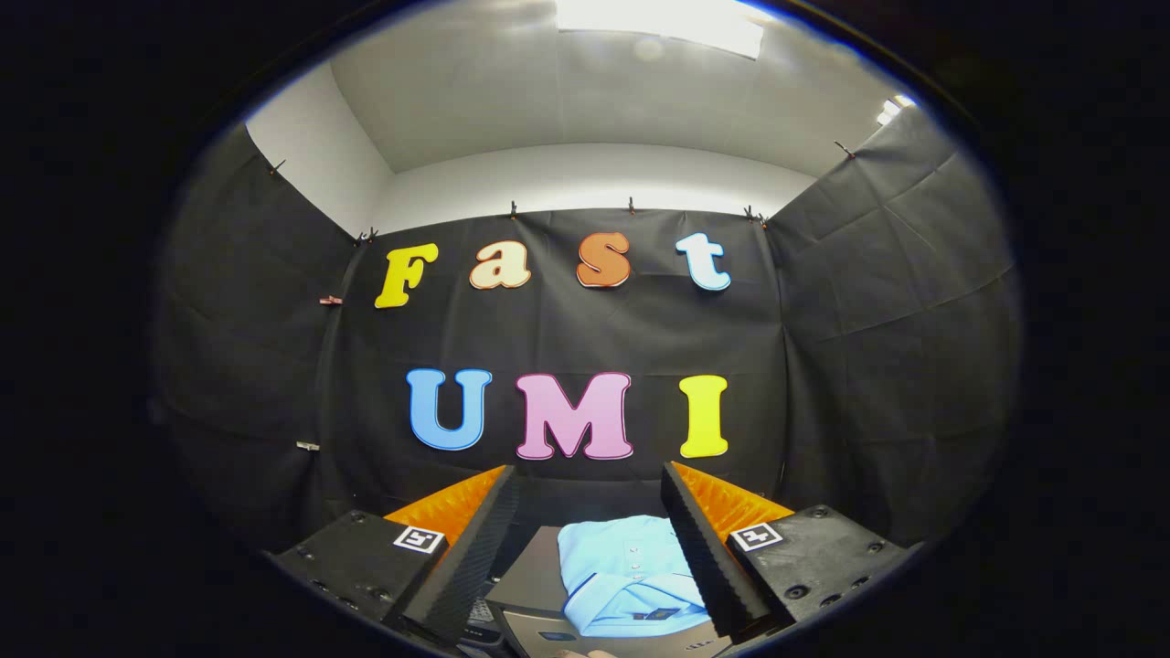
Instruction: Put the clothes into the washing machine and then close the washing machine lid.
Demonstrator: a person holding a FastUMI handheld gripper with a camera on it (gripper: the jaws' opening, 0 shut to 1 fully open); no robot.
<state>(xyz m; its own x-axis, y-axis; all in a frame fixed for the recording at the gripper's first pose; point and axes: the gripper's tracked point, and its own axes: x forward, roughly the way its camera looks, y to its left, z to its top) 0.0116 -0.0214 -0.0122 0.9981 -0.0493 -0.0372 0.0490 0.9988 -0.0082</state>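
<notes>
A folded light-blue shirt point(626, 571) with small buttons lies on a dark grey flat top point(530, 571), probably the washing machine's lid or body, below and ahead of me. My gripper point(590, 516) is open and held above it. Seen from here the shirt sits in the gap between the two fingers point(475, 548), which do not touch it. The right finger point(708, 548) hides the shirt's right edge.
Black cloth walls close the booth ahead and on both sides, with white wall and a ceiling light above. A lighter grey panel point(567, 635) shows at the near edge of the dark top.
</notes>
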